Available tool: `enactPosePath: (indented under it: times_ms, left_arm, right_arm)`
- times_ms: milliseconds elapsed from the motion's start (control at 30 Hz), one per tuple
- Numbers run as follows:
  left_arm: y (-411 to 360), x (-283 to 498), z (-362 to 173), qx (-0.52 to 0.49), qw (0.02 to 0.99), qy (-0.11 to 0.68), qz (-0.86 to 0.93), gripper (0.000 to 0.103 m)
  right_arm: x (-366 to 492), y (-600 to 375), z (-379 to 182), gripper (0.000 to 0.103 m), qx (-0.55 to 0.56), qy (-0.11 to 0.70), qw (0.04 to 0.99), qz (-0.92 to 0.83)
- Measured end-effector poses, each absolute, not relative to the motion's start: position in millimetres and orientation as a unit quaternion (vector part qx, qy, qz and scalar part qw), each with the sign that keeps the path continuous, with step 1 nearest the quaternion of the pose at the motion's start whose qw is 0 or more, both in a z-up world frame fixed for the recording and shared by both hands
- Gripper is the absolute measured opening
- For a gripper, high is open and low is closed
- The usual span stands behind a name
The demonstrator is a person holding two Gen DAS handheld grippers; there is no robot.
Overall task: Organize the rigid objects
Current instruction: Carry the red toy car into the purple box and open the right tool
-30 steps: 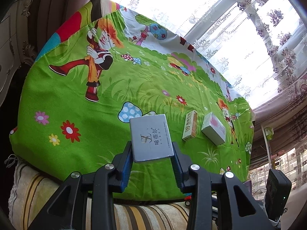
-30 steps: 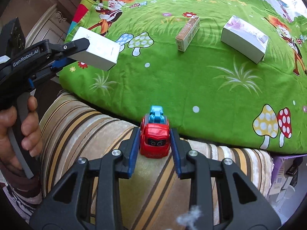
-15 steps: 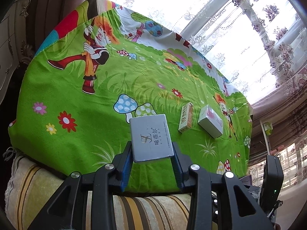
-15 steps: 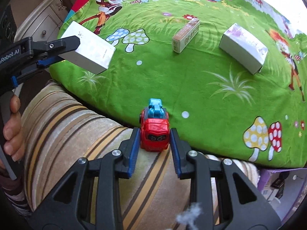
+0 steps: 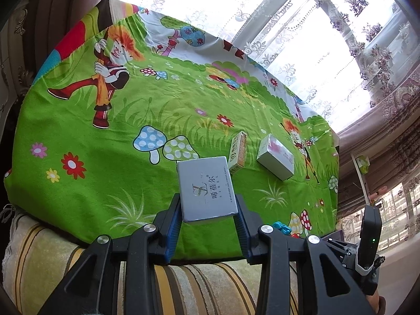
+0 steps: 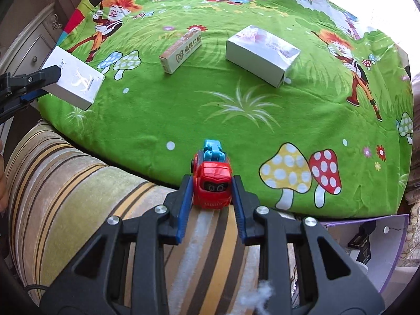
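Observation:
My left gripper is shut on a flat grey box with Chinese print, held above the near edge of the green cartoon cloth. The same box shows at the left of the right wrist view. My right gripper is shut on a red toy car with a blue top, just over the cloth's near edge. A narrow tan box and a white box lie on the cloth beyond; both also show in the left wrist view, tan and white.
A striped cushion runs along the near side under both grippers. A purple-edged box with dark items sits low at the right. Lace curtains and a window stand behind the cloth. A carved cabinet is at the left.
Both grippers have moved forward over the cloth, each still holding its object. The boxes on the cloth look nearer in the right wrist view.

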State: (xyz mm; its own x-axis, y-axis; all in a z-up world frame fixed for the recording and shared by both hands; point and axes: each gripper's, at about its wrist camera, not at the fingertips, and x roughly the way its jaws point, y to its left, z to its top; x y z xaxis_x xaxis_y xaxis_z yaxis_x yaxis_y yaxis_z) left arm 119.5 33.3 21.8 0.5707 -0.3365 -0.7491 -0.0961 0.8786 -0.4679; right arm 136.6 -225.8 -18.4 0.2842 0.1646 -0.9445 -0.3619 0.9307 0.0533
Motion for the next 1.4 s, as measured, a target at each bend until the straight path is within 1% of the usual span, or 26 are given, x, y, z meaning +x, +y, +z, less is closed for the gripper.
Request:
enactPosePath:
  times_ms: [233, 300, 400, 600, 633, 667, 700, 767, 900, 1067, 1400]
  left_arm:
    - [26, 118, 22, -0.229, 0.853, 0.462, -0.076, 0.039]
    - [25, 118, 22, -0.228, 0.853, 0.463, -0.076, 0.039]
    - [24, 117, 22, -0.227, 0.853, 0.464, -0.077, 0.039]
    - [18, 116, 24, -0.221, 0.854, 0.464, -0.081, 0.039]
    - [16, 116, 24, -0.219, 0.855, 0.464, -0.082, 0.039]
    - [14, 116, 25, -0.217, 0.855, 0.464, -0.083, 0.039]
    - [12, 116, 25, -0.216, 0.855, 0.465, -0.084, 0.039]
    - [9, 114, 26, -0.213, 0.855, 0.465, -0.086, 0.039]
    - [0, 113, 30, -0.205, 0.856, 0.465, -0.091, 0.039]
    - [-15, 111, 37, -0.196, 0.858, 0.463, -0.105, 0.039]
    - [-57, 110, 45, -0.170, 0.857, 0.467, -0.136, 0.039]
  right_arm:
    - [139, -238, -21, 0.035, -0.051, 0.585, 0.793, 0.160]
    - [139, -240, -19, 0.042, -0.048, 0.583, 0.795, 0.160]
    - [141, -241, -17, 0.048, -0.043, 0.580, 0.798, 0.156]
    - [146, -235, -12, 0.048, -0.061, 0.566, 0.807, 0.155]
    - [147, -231, -13, 0.046, -0.071, 0.565, 0.807, 0.156]
    - [148, -227, -14, 0.035, -0.081, 0.566, 0.804, 0.160]
    - [148, -225, -16, 0.029, -0.090, 0.568, 0.801, 0.164]
    - [146, -222, -16, 0.029, -0.102, 0.566, 0.801, 0.166]
    - [144, -231, -14, 0.029, -0.092, 0.563, 0.804, 0.167]
    - [139, -252, -3, 0.027, -0.066, 0.548, 0.819, 0.157]
    - [123, -316, 13, 0.027, -0.014, 0.536, 0.835, 0.123]
